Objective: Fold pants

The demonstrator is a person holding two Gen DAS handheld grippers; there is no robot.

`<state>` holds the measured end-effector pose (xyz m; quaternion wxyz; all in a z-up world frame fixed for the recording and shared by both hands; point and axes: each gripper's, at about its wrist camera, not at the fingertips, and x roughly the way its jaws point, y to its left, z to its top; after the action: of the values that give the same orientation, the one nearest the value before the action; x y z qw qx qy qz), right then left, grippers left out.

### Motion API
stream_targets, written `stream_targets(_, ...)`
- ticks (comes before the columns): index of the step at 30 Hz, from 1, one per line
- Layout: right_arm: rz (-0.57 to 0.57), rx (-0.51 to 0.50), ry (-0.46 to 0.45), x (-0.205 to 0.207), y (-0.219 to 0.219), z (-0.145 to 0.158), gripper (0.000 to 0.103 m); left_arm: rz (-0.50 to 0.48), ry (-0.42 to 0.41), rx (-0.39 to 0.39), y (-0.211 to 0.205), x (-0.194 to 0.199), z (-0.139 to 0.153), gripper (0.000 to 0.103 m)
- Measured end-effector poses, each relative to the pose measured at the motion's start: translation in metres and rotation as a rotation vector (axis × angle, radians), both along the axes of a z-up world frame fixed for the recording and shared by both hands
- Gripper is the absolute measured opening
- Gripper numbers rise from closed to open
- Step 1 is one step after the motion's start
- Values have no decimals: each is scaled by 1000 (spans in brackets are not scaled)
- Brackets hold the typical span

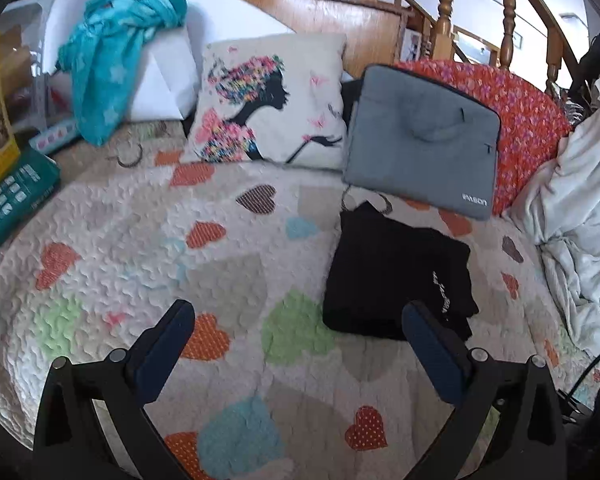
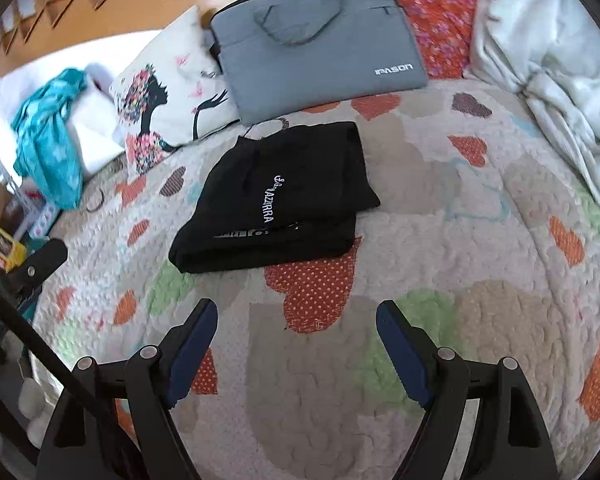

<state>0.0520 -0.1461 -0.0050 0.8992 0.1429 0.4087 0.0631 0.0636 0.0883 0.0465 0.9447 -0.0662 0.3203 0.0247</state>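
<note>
My left gripper (image 1: 298,322) and right gripper (image 2: 297,320) both hang released, jaws spread and empty, above the heart-patterned quilt (image 2: 440,240). The black pants (image 2: 278,200) lie folded just before the grey laptop bag (image 2: 320,36).

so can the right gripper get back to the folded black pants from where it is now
Probably yes. The right gripper is open and empty, and only bare quilt lies between it and the folded black pants. The grey laptop bag sits beyond them, out of the way.
</note>
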Motion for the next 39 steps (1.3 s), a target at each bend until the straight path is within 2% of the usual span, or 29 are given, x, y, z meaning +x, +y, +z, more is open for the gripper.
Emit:
stream_targets(4, -9, -6, 26, 5, -2, -6, 86, -52, 56, -16, -8, 2, -10, 103)
stream_targets(9, -37, -10, 52, 10, -8, -12, 86, -96, 107, 1, -19, 6, -20, 103)
stream_targets(18, -53, -13, 109, 19, -11, -26, 87, -85, 233, -3, -17, 19, -40, 103)
stream_targets(27, -19, -26, 132, 22, 0, -34, 87, -83, 270, 21, -17, 22, -48, 103)
stream_targets(39, -8, -42, 142, 25, 3, -38, 87, -96, 318, 11, -18, 26, -60, 103)
